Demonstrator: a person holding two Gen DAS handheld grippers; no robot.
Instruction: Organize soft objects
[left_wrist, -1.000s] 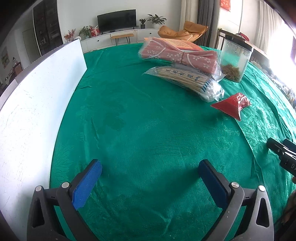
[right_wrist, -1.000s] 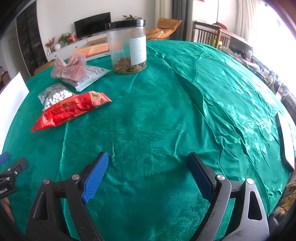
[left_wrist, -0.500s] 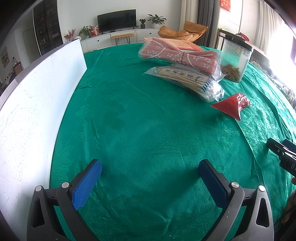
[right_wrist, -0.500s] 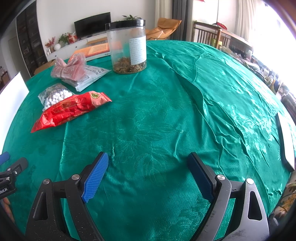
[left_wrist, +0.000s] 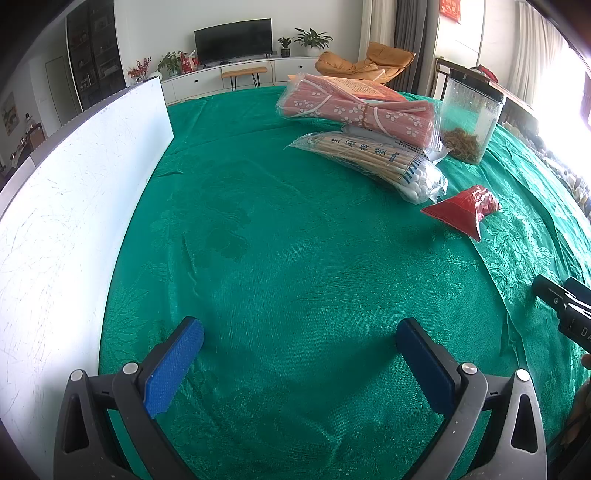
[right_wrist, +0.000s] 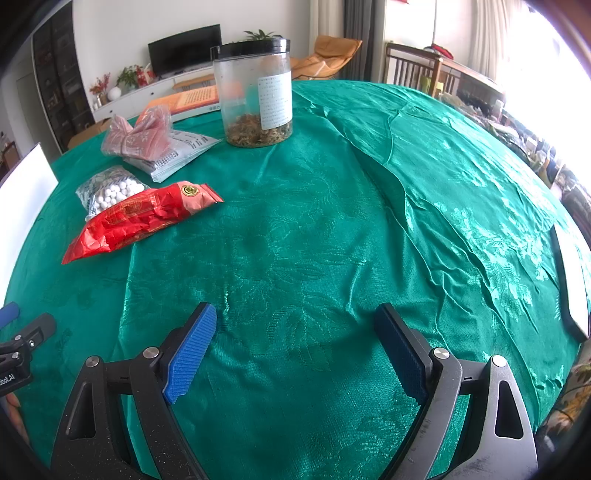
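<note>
While both grippers, left (left_wrist: 299, 328) & right (right_wrist: 295, 314), gape empty: 1 jar (right_wrist: 255, 92), 4 soft packs.

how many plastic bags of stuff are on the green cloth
4: the red snack bag nearest the grippers, the cotton swab bag behind it, the pink floral pack lying on a white printed pouch. More may be hidden underneath.

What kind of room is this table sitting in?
Probably a home living and dining room: a television on a low white cabinet, an orange lounge chair, and houseplants behind the green-clothed table.
</note>
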